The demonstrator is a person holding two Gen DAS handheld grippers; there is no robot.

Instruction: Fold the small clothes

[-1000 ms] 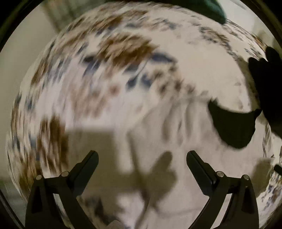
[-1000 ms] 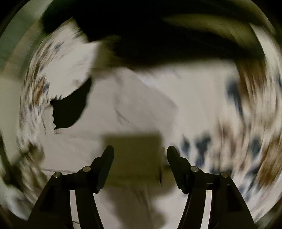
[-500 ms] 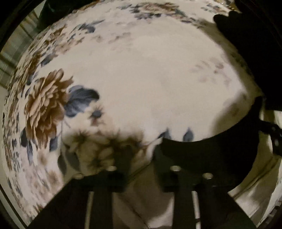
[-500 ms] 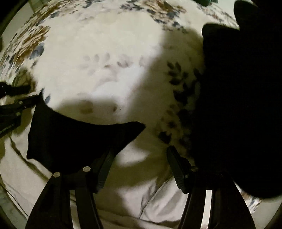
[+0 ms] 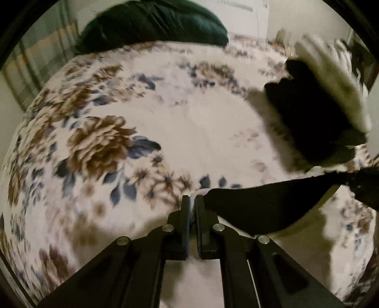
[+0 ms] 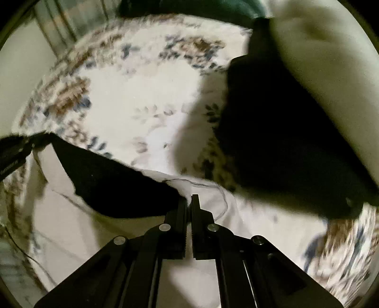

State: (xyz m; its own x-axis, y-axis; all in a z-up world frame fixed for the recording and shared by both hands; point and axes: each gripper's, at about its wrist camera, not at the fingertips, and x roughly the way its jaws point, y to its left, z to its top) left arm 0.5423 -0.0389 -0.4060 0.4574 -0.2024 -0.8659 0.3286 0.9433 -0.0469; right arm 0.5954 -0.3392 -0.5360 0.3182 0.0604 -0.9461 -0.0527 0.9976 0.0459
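A small white garment (image 5: 208,279) with a black panel (image 5: 260,208) hangs stretched between my two grippers above a floral bedspread (image 5: 189,123). My left gripper (image 5: 191,201) is shut on the garment's top edge, just left of the black panel. The panel runs right to my right gripper (image 5: 364,187), seen as a dark shape. In the right wrist view, my right gripper (image 6: 188,201) is shut on the white cloth (image 6: 213,194) beside the black panel (image 6: 113,184). At the left edge there, the left gripper (image 6: 14,151) holds the other end.
A heap of black clothes (image 5: 315,113) topped with white clothes (image 5: 331,78) lies on the bedspread to the right, close to the right gripper as a black mass (image 6: 284,142). A dark green cushion (image 5: 151,23) sits at the far edge. A wall (image 5: 296,16) stands beyond.
Both grippers stood open over the garment a second ago. They have since shut on its top edge and risen, pulling the black panel taut off the bedspread.
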